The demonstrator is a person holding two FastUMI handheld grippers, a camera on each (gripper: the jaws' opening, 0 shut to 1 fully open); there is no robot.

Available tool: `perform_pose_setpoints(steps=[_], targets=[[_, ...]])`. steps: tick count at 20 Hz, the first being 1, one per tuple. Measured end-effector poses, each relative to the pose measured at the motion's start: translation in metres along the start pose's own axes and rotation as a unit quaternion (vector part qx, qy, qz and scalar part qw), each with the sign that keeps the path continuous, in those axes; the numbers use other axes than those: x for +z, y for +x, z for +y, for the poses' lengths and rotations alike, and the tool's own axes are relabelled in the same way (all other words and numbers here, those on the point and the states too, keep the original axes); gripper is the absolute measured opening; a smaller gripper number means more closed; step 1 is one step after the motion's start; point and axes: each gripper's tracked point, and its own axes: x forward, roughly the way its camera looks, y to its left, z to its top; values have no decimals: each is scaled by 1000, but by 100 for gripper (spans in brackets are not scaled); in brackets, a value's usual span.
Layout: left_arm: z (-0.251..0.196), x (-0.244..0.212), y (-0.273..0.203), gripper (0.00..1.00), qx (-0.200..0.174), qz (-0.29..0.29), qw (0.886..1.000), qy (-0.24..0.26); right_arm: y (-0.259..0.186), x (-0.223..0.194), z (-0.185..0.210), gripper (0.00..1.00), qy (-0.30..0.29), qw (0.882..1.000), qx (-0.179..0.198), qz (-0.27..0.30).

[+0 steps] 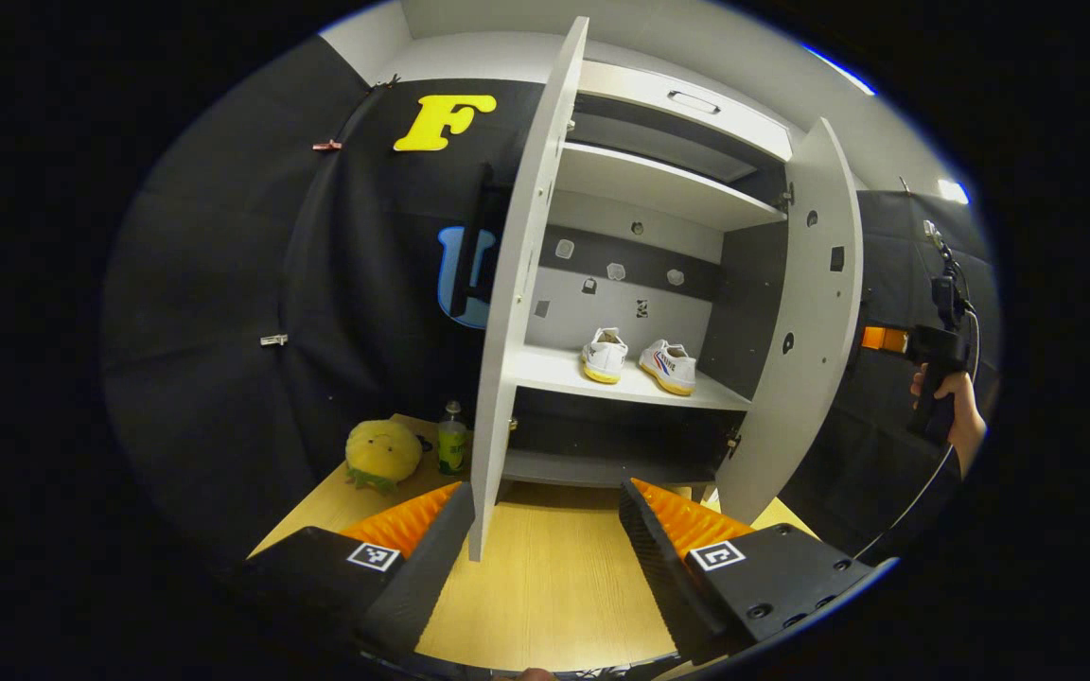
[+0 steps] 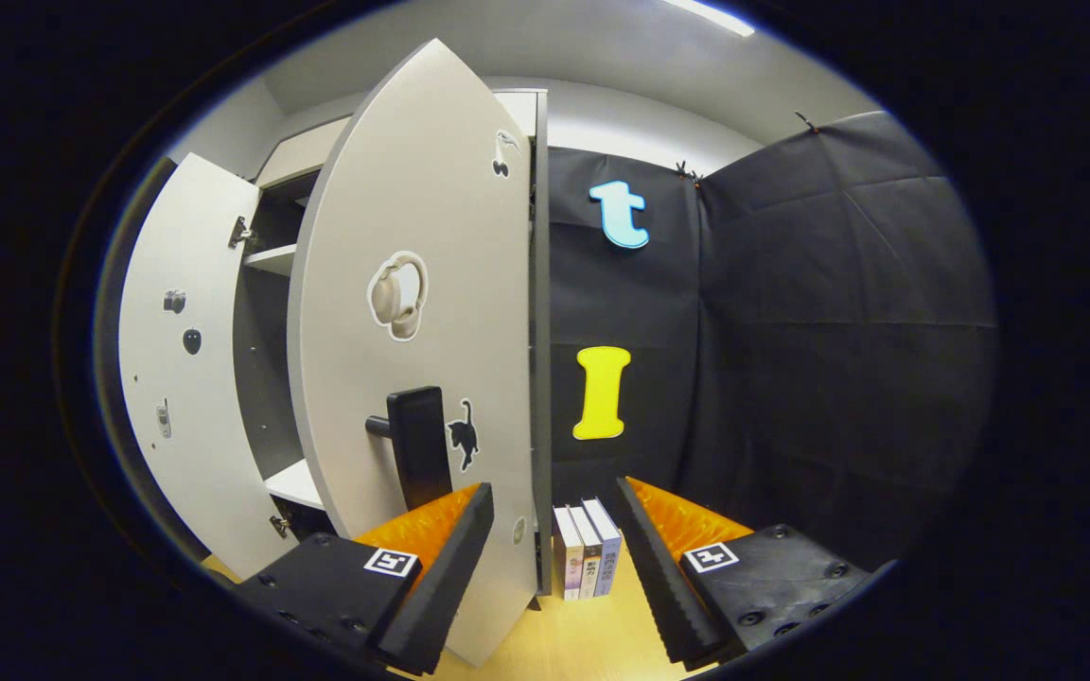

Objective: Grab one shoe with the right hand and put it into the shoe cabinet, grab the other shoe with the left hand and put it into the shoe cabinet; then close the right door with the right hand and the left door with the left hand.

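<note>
Two white shoes, one [image 1: 605, 355] to the left of the other [image 1: 668, 366], stand side by side on the middle shelf [image 1: 554, 371] of the grey shoe cabinet. Both doors stand wide. My left gripper [image 1: 545, 490] is open and holds nothing; the left door [image 1: 517, 312] is edge-on, its lower corner just inside my left finger. A hand holds my right gripper [image 1: 933, 350] out beyond the right door [image 1: 805, 322]. In the right gripper view my right gripper [image 2: 554, 488] is open and faces the right door's outer face [image 2: 413, 246], close to its black handle [image 2: 417, 445].
A yellow plush toy [image 1: 382, 454] and a green bottle [image 1: 451, 440] sit on the wooden tabletop [image 1: 545, 586] left of the cabinet. Three upright books [image 2: 588, 558] stand right of the cabinet. The left door's inner face [image 2: 176, 378] shows behind the right door.
</note>
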Motion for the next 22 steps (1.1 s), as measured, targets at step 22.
perform_pose_setpoints(steps=[22], targets=[[156, 86, 16, 95, 138, -35, 990, -23, -68, -88, 80, 99, 6, 998, 30, 50]])
